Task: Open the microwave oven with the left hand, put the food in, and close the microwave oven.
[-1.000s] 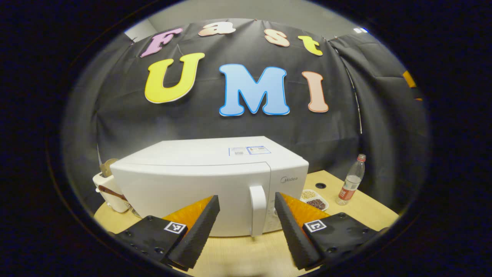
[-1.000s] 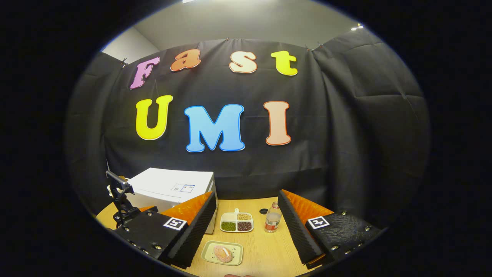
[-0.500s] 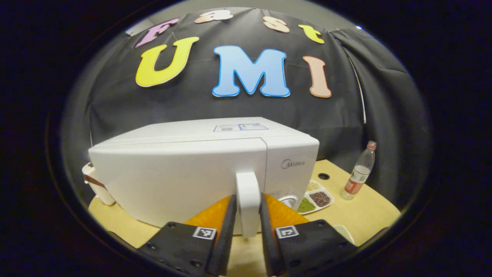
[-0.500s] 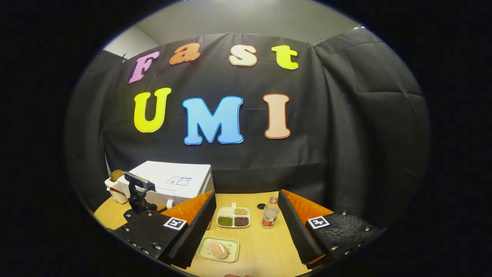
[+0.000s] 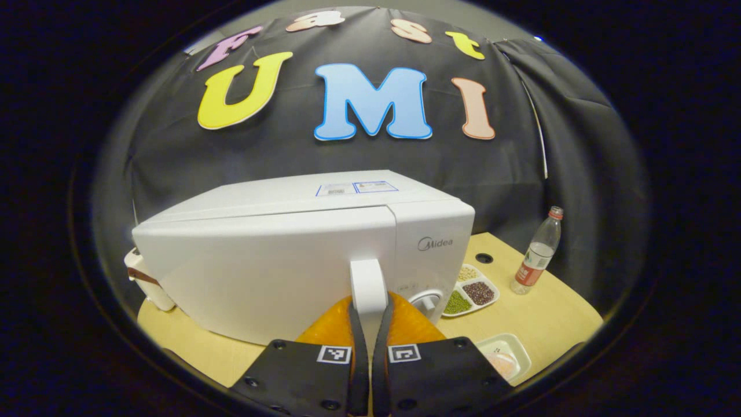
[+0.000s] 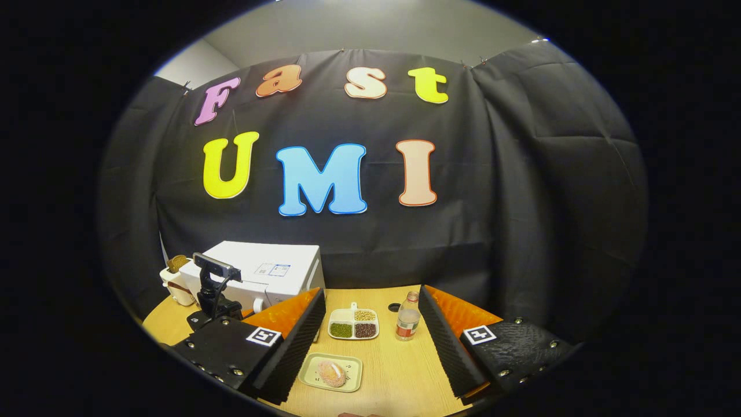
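The white microwave (image 5: 278, 255) stands on the wooden table with its door closed. My left gripper (image 5: 370, 310) is shut on the door's upright white handle (image 5: 368, 278), one finger on each side. The food, a pinkish bun (image 6: 332, 372) on a pale green tray (image 6: 350, 365), lies on the table near the front; the left gripper view catches that tray (image 5: 512, 347) low at the right. My right gripper (image 6: 370, 298) hovers open above the table behind the tray, holding nothing. In the right gripper view the microwave (image 6: 278, 269) is at the far left, with the left gripper (image 6: 214, 295) in front of it.
A white divided dish of beans (image 6: 353, 323) (image 5: 470, 286) lies right of the microwave. A plastic bottle with a red label (image 6: 407, 318) (image 5: 535, 255) stands beside a cable hole (image 5: 483, 259). A white appliance (image 5: 145, 278) sits left of the microwave.
My left gripper moved forward to the microwave and closed its fingers on the door handle. The right gripper stayed open and shifted only slightly.
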Demonstrator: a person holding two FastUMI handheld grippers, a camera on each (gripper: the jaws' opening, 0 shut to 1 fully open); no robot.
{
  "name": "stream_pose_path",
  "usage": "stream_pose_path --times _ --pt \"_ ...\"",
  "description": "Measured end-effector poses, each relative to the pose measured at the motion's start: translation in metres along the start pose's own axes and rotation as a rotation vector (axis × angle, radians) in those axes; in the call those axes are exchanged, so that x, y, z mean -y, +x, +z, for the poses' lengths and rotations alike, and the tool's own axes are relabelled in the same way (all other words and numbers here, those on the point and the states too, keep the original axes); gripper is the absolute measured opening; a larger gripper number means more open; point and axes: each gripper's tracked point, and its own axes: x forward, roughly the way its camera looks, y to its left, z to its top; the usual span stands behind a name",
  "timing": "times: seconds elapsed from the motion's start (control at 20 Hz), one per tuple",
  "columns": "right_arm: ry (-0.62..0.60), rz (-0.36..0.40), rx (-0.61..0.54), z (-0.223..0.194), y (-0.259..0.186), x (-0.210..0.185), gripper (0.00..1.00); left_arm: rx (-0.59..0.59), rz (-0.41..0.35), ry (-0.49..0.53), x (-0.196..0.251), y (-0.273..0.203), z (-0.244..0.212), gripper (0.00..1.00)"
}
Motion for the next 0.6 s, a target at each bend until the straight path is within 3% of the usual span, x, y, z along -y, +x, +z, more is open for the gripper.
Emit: stream_pose_path --times 0.15,0.6 --pt "0.019 0.012 0.006 -0.001 -0.001 -0.004 0.98 0.013 -0.032 0.032 -0.003 -0.050 -0.015 0.07" --pt "0.055 0.113 -0.033 -0.027 -0.004 -0.062 0.98 -0.080 -0.259 0.092 -0.033 -0.147 -0.054 0.09"
